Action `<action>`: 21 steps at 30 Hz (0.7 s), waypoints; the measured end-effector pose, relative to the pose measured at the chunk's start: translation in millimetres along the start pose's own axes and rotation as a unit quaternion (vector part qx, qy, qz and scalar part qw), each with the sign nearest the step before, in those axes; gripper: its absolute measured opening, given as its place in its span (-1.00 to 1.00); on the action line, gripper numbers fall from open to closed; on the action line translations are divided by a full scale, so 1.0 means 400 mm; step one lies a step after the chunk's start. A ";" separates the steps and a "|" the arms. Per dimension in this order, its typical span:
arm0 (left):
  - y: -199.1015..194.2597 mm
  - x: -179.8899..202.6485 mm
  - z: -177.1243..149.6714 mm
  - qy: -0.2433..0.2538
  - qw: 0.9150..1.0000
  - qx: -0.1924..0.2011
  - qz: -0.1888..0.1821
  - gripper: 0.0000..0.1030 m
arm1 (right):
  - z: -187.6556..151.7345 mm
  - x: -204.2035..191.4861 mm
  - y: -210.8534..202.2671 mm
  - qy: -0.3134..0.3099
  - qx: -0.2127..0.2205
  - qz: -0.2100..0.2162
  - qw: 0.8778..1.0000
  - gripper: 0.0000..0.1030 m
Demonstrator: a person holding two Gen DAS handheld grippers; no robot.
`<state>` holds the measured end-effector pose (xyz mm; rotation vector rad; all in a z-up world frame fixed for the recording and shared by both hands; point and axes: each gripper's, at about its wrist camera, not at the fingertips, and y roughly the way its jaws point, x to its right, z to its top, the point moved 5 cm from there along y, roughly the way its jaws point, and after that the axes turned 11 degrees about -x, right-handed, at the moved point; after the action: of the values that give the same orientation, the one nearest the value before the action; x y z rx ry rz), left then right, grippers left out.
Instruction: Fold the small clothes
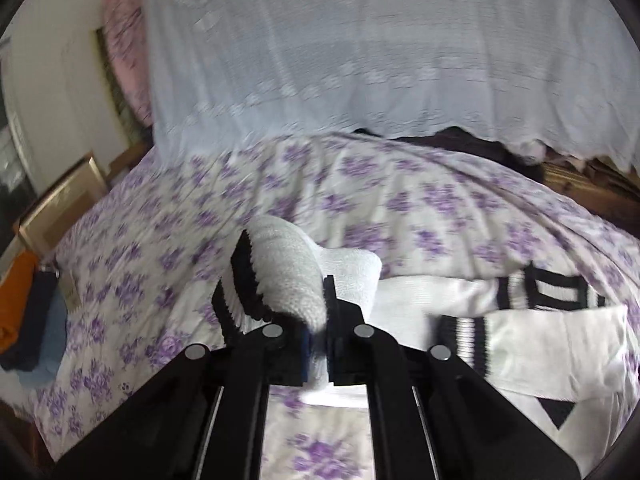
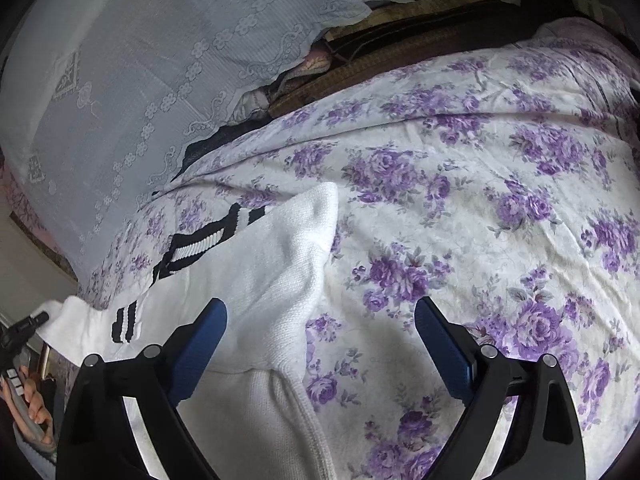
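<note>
The white sweater with black stripes lies spread on the bed, over its purple-flowered sheet. The left claw is clenched on a sleeve, lifted and bunched above the sheet, its black-striped cuff hanging to the left. The right claw is released, jaws wide apart, hovering over the sweater's edge, one finger over the knit and the other over bare sheet. A white lace cover lies behind.

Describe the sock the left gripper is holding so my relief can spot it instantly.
On the purple-flowered bedsheet, left of the flat white socks with black stripes, the left gripper pinches a lifted white sock. It alone is raised and curled over, showing a zigzag black edge.
</note>
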<state>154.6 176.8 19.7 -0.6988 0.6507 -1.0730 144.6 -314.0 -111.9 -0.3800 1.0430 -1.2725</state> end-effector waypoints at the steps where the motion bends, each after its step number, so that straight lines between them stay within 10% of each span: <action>1: -0.017 0.032 -0.003 0.013 1.000 0.005 -0.004 -0.91 | 0.000 -0.018 -0.010 -0.019 0.004 -0.007 1.000 0.85; 8: -0.083 0.236 -0.029 0.080 0.996 0.021 -0.021 -0.91 | 0.000 -0.099 -0.068 -0.101 0.004 -0.036 0.994 0.85; 21: -0.106 0.563 -0.103 0.157 0.986 0.015 -0.051 -0.91 | 0.052 -0.061 -0.149 -0.064 0.027 -0.004 0.998 0.86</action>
<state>176.1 -53.8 -3.2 -0.5456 0.8747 -1.2999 127.6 -316.7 -46.4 -0.4190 0.8970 -1.2654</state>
